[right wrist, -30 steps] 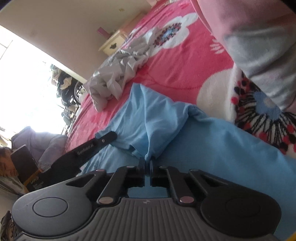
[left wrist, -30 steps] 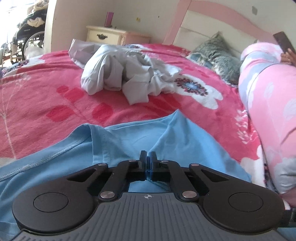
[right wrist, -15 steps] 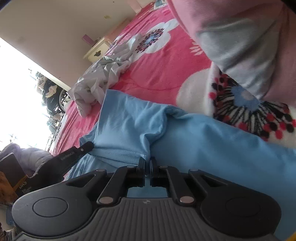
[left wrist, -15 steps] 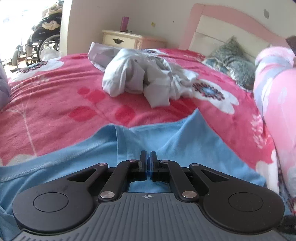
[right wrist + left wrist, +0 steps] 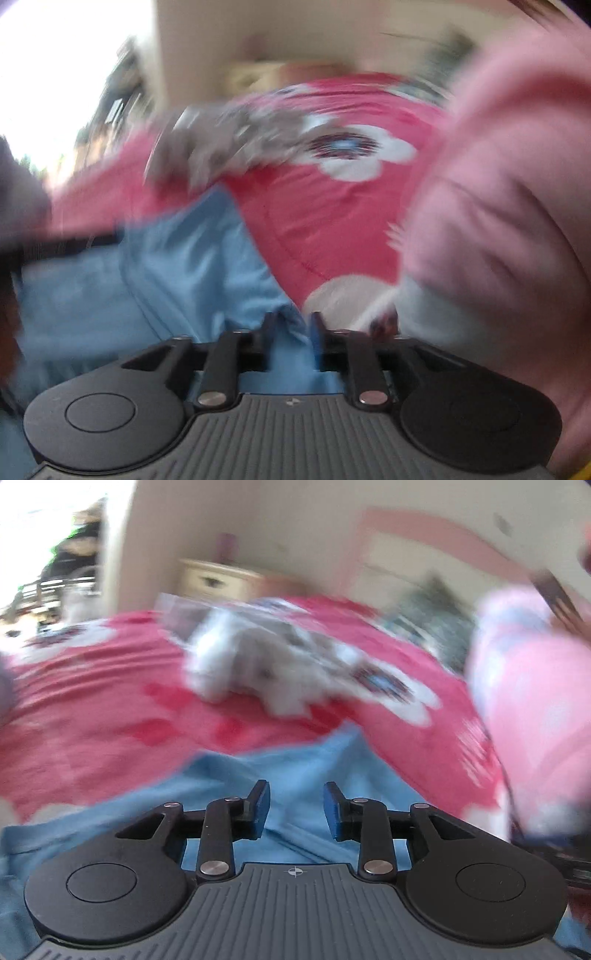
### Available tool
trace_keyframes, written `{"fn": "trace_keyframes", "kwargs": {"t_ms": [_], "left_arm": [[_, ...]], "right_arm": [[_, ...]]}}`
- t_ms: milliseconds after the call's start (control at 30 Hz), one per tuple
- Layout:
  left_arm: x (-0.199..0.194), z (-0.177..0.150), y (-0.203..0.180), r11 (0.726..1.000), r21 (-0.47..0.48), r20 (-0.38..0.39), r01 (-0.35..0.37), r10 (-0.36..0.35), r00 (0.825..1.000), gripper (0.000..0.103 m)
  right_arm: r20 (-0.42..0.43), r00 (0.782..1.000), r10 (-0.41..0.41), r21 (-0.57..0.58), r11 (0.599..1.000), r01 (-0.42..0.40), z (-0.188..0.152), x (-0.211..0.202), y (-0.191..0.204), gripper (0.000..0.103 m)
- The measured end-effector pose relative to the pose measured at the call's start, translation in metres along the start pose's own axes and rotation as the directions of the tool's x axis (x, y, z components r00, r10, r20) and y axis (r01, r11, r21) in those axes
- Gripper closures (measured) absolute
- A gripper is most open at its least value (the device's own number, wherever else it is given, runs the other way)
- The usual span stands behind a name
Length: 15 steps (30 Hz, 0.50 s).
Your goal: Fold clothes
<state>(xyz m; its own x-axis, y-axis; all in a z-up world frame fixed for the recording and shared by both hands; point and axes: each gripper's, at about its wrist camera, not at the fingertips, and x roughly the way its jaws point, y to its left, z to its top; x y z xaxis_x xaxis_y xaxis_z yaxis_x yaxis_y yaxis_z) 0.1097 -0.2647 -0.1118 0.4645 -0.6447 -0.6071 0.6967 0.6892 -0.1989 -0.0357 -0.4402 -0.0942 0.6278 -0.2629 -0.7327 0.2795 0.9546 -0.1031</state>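
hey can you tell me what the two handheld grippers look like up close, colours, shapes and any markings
Both match. The left gripper has a ribbed dark grey body with a small white crosshair mark, two round black discs at its sides, black linkage arms with silver rivets, and blue-padded fingers. The right gripper has the same build, though blur hides its marking.

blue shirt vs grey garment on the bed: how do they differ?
The blue shirt is light blue and lies spread fairly flat just ahead of the left tool; the grey garment is pale grey, crumpled in a heap, farther up the bed. Both rest on the red floral bedspread.
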Motion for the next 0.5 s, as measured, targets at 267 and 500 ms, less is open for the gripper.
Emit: {"fn": "trace_keyframes", "kwargs": {"t_ms": [267, 500], "left_arm": [[0.021, -0.033, -0.036, 0.994, 0.112, -0.033, 0.01, -0.006, 0.999, 0.07], [0.017, -0.038, -0.03, 0.994, 0.104, -0.011, 0.024, -0.023, 1.0, 0.069]], "right_arm": [[-0.033, 0.999, -0.015, -0.287, 0.958, 0.005, 0.001, 0.043, 0.024, 0.071], [0.033, 0.993, -0.115, -0.212, 0.97, 0.12, -0.001, 0.053, 0.013, 0.076]]}}
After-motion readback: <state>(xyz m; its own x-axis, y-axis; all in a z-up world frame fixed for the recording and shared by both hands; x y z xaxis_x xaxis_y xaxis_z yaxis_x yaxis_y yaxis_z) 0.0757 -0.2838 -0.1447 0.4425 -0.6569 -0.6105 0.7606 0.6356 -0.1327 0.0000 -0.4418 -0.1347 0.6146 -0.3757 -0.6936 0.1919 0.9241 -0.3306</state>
